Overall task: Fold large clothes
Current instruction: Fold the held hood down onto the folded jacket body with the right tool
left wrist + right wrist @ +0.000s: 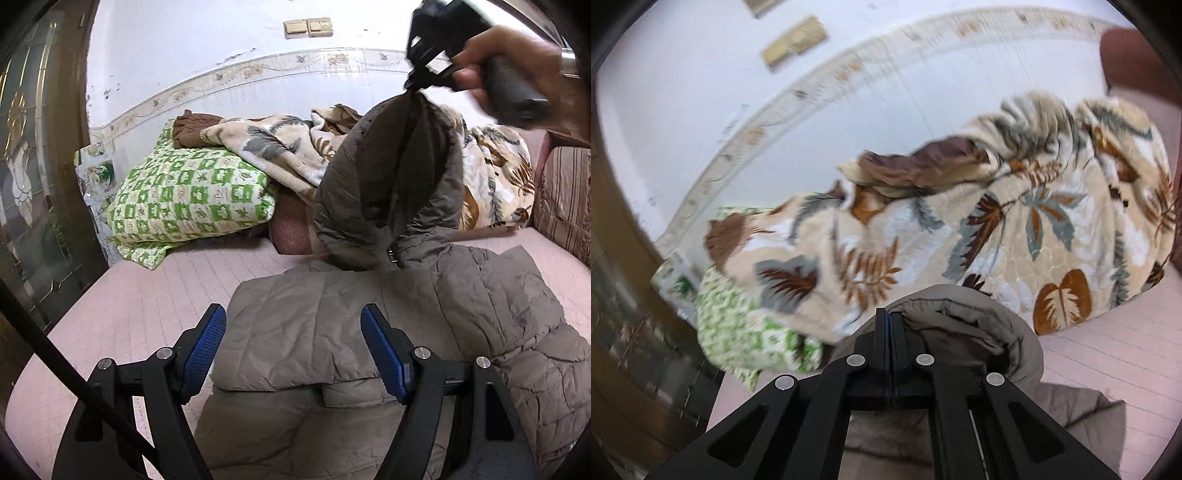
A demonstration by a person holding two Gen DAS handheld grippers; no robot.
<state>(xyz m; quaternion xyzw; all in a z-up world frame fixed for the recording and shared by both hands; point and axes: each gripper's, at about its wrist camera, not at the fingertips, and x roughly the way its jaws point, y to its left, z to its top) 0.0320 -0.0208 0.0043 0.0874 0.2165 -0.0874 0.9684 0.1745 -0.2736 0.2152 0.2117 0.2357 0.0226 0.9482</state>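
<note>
Left wrist view was bounded on its left by a dark glazed door [33, 166] and at the back by a white wall [177, 55] with a patterned border strip. A pink quilted mattress [155, 291] lay between them, bare along its near left part — the only open stretch. Its far side was crowded by a green checked pillow [192, 195] and a heaped leaf-print blanket [269, 147], and a striped cushion [565, 195] closed the right edge.

A grey-brown padded jacket [332, 317] was spread on the mattress, its folded body just ahead of the left gripper [293, 354]. The blue pads [205, 350] were seen standing well apart, with jacket fabric below and between them but not pressed.

The jacket's hood [391, 177] was lifted above the body — pinched at its tip by the right gripper [415, 83], which was held in a hand [517, 70] at the upper right. In the right wrist view the right gripper [891, 317] was seen with fingers together, clamped on the hood's rim [960, 299], the blanket [997, 221] lying close beyond it and bare mattress [1108, 354] to the right.
</note>
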